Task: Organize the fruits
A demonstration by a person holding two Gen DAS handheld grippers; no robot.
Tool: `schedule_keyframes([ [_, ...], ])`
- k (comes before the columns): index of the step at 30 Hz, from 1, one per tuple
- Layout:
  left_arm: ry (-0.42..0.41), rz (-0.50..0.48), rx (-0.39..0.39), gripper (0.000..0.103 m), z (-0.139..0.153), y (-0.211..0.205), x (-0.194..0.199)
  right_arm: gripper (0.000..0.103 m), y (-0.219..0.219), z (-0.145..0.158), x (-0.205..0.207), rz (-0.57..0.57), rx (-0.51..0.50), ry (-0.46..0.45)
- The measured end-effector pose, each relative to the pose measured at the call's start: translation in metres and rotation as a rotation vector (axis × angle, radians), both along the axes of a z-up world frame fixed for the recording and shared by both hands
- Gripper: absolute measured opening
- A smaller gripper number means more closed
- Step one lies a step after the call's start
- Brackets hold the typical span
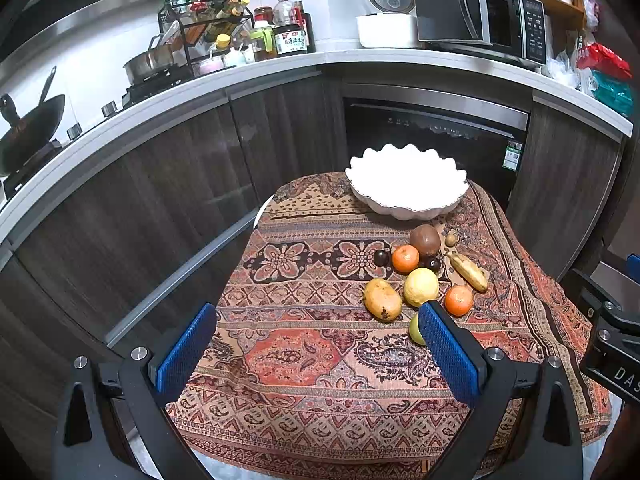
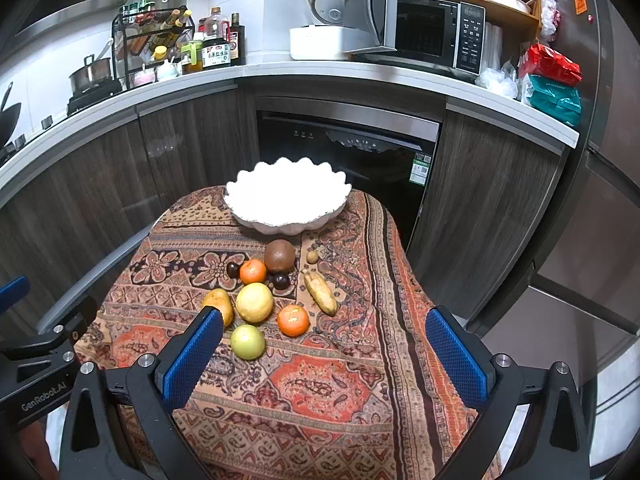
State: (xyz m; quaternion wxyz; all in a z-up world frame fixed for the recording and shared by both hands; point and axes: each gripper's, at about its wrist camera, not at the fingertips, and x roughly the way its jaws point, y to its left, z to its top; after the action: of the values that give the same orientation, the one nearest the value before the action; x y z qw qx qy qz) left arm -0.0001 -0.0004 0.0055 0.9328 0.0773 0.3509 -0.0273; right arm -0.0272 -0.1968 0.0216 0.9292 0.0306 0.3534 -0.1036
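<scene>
Green fruit (image 2: 247,342) sat just past the left pad of the wide-spread, empty right gripper (image 2: 324,354), nearer than the spread, empty left gripper (image 1: 318,354).

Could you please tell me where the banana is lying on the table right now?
In the right wrist view the banana lies on the patterned cloth, on the right edge of the fruit cluster, beside the nearer orange and below the white bowl.
</scene>
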Motion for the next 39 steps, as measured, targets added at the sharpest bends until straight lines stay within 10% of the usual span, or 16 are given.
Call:
schedule_keyframes([
  [39, -0.004, -0.002, -0.002, 0.103, -0.0002, 0.0011, -0.0013, 0.103, -0.0001, 0.001, -0.0022, 0.002, -0.004, -0.007],
])
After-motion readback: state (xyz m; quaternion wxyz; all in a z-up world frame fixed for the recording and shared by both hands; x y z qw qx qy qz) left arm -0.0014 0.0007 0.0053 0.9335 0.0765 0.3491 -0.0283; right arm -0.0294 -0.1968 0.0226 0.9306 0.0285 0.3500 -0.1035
